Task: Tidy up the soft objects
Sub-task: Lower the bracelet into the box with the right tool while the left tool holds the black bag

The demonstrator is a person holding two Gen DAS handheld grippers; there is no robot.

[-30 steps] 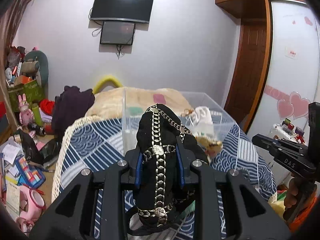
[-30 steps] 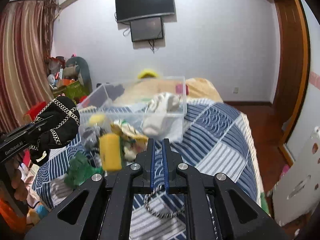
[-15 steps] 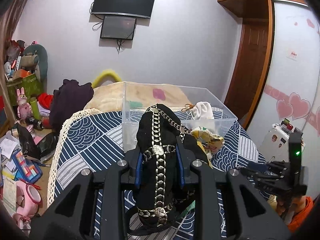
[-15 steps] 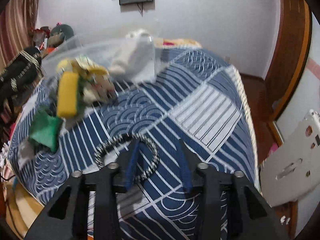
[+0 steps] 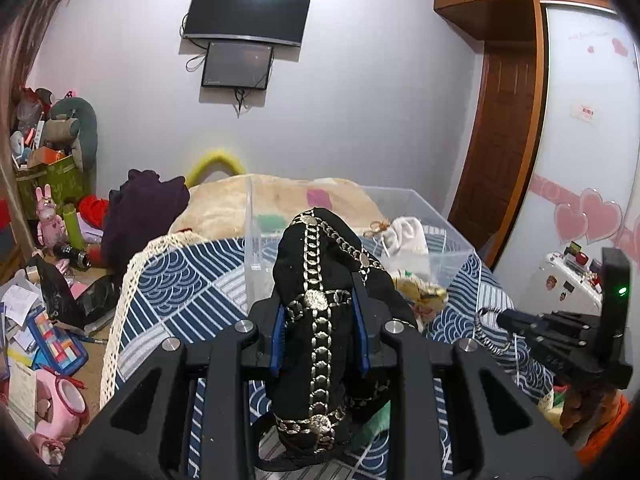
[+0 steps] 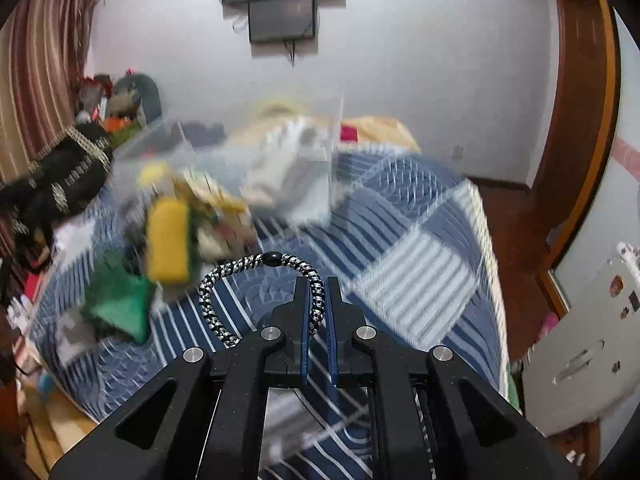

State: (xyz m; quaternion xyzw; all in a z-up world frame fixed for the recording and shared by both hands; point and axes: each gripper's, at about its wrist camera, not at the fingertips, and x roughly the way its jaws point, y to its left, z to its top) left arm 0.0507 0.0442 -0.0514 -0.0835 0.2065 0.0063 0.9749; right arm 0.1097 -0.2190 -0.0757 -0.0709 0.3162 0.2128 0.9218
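My left gripper (image 5: 319, 304) is shut on a black cloth pouch with gold chain trim (image 5: 320, 280), held above the bed in front of a clear plastic bin (image 5: 440, 232). The pouch also shows at the left of the right wrist view (image 6: 68, 176). My right gripper (image 6: 317, 292) is shut on a black-and-white braided cord loop (image 6: 240, 276), lifted above the blue patterned bedspread (image 6: 400, 248). In the left wrist view that gripper (image 5: 504, 320) sits low right with the cord (image 5: 486, 334) hanging from it. The right wrist view is motion-blurred.
A white cloth (image 5: 406, 234) lies in the bin. A yellow sponge (image 6: 168, 236), green cloth (image 6: 120, 300) and patterned fabric (image 5: 424, 294) lie on the bed near it. A dark garment (image 5: 144, 208), beige blanket (image 5: 280, 196) and floor clutter (image 5: 48, 320) are at left.
My right gripper was open over the cord lying on the bed; it has shut on it and lifted it. The left gripper has held the pouch steady.
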